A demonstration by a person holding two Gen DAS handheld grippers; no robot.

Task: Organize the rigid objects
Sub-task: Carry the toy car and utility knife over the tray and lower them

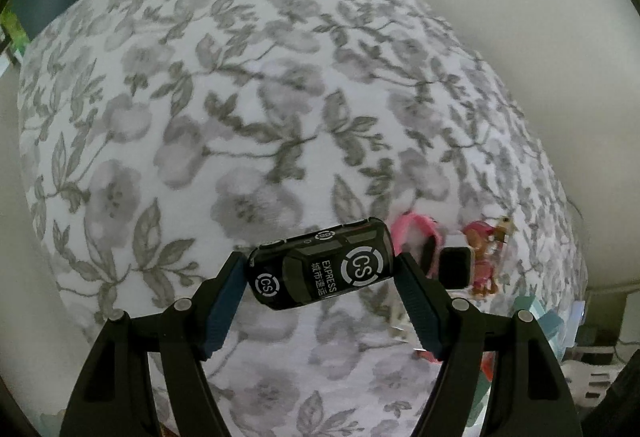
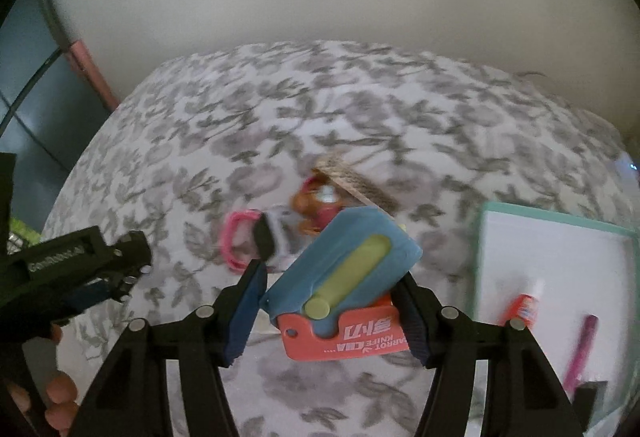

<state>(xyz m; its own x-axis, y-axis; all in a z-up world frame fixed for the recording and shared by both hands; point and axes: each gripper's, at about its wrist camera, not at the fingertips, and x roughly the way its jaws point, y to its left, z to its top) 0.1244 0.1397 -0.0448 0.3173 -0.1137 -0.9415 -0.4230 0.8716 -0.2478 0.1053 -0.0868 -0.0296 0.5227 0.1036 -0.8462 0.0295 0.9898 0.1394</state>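
My left gripper (image 1: 322,271) is shut on a black toy car (image 1: 322,269) marked "CS EXPRESS", held above the floral cloth (image 1: 240,117). My right gripper (image 2: 332,297) is shut on a blue, green and orange carrot-knife toy (image 2: 344,285), also held above the cloth. A pink-strapped watch (image 2: 256,237) and a pink and brown toy figure (image 2: 316,203) lie on the cloth beyond it; both show in the left wrist view, the watch (image 1: 436,249) and the figure (image 1: 484,253). A teal-rimmed white tray (image 2: 480,257) lies at the right.
The tray holds a small red glue bottle (image 2: 526,305) and a pink pen (image 2: 580,353). A flat brown comb-like piece (image 2: 356,183) rests by the figure. The left gripper's body (image 2: 76,273) shows at the left of the right wrist view. A white wall stands behind the cloth.
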